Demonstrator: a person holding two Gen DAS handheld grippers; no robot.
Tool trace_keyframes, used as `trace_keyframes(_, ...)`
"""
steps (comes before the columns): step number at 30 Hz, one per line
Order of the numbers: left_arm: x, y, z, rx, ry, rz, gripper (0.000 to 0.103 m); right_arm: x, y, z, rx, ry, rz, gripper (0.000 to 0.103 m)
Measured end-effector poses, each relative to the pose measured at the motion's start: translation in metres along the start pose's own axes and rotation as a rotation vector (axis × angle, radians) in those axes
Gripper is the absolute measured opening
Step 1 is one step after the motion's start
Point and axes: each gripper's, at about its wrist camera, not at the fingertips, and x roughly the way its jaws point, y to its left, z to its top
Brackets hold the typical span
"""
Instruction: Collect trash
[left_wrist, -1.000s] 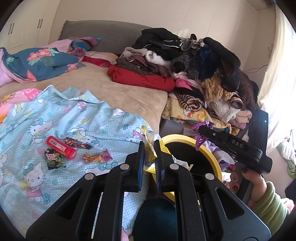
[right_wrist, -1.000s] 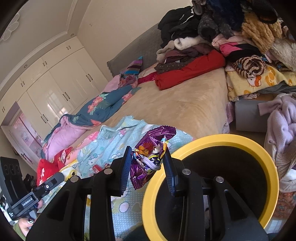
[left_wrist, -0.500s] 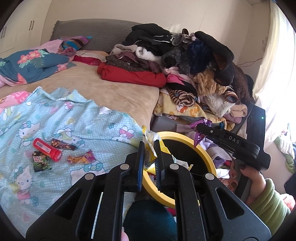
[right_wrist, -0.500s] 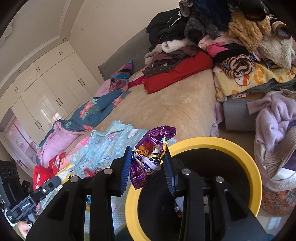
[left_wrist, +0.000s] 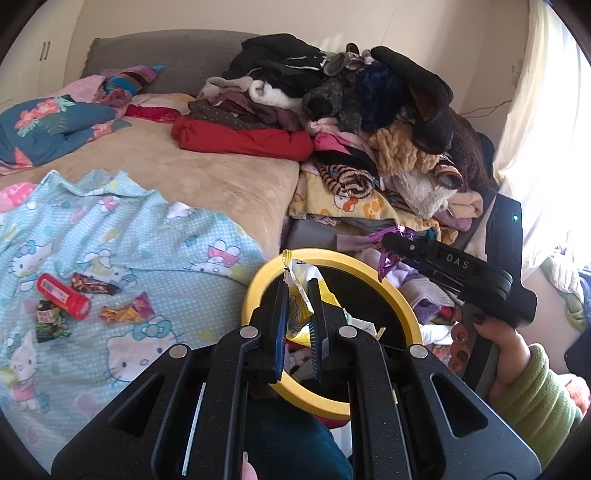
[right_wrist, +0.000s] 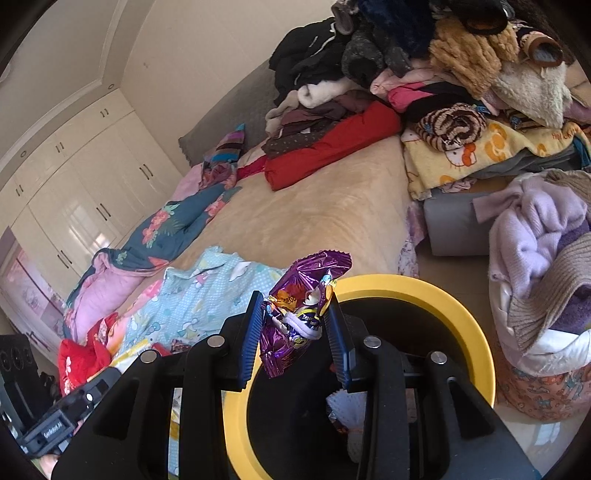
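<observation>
My left gripper (left_wrist: 297, 291) is shut on a yellow and white wrapper (left_wrist: 300, 291) and holds it above the yellow-rimmed black bin (left_wrist: 406, 314). My right gripper (right_wrist: 295, 306) is shut on a purple foil snack bag (right_wrist: 299, 314) over the near rim of the same bin (right_wrist: 461, 314). The right gripper also shows in the left wrist view (left_wrist: 391, 247), above the bin's far side. A red tube (left_wrist: 62, 301) and several candy wrappers (left_wrist: 127, 312) lie on the Hello Kitty blanket (left_wrist: 147, 243). Some trash lies inside the bin.
A big pile of clothes (left_wrist: 351, 122) covers the bed's right side beyond the bin. A basket of laundry (right_wrist: 543, 266) stands right of the bin. White wardrobes (right_wrist: 74, 192) line the far left wall. A floral quilt (left_wrist: 48, 125) lies at the bed's far left.
Both grippers have moved further over the bin, each keeping its wrapper. The bin now sits more centrally under the fingers in both views.
</observation>
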Motion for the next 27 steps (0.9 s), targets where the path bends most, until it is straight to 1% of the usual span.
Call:
trace_keyframes(9, 0.024, -0.012, -0.013, 0.021, 0.049, -0.026, 0.006, 0.005, -0.015, -0.005, 0.028, 0.017, -0.023, 0.032)
trace_keyframes(27, 0.066, -0.013, -0.033, 0.023, 0.146, -0.036, 0.006, 0.024, -0.034, -0.016, 0.050, 0.076, -0.047, 0.032)
